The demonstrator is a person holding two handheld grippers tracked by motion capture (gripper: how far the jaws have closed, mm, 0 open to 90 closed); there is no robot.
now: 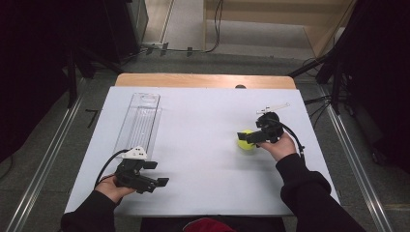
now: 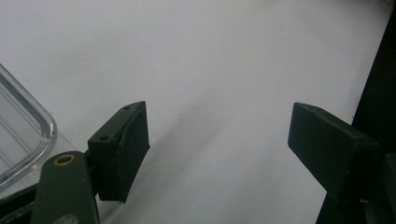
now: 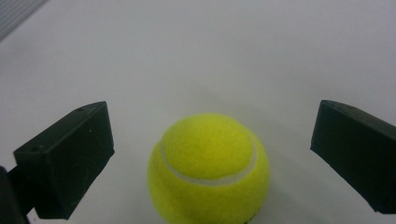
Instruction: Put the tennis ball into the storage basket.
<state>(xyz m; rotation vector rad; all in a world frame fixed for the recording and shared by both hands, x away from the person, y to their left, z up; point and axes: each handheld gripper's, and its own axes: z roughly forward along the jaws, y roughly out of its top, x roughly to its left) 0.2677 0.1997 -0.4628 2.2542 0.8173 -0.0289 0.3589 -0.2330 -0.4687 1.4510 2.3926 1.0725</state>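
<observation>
A yellow tennis ball [image 1: 245, 140] [image 3: 208, 169] rests on the white table top [image 1: 203, 145], right of the middle. My right gripper [image 1: 250, 137] [image 3: 210, 163] is open around it, one jaw on each side with a gap to the ball. My left gripper [image 1: 157, 175] [image 2: 217, 149] is open near the table's front left, above bare table with nothing between its jaws. A clear plastic tray [image 1: 138, 121] [image 2: 21, 135] lies lengthwise at the left, just behind the left gripper.
The table's wooden far edge [image 1: 205, 80] shows beyond the white sheet. Metal rails [image 1: 46, 159] run along the floor on both sides. Black stands and cables [image 1: 333, 72] sit at the far right.
</observation>
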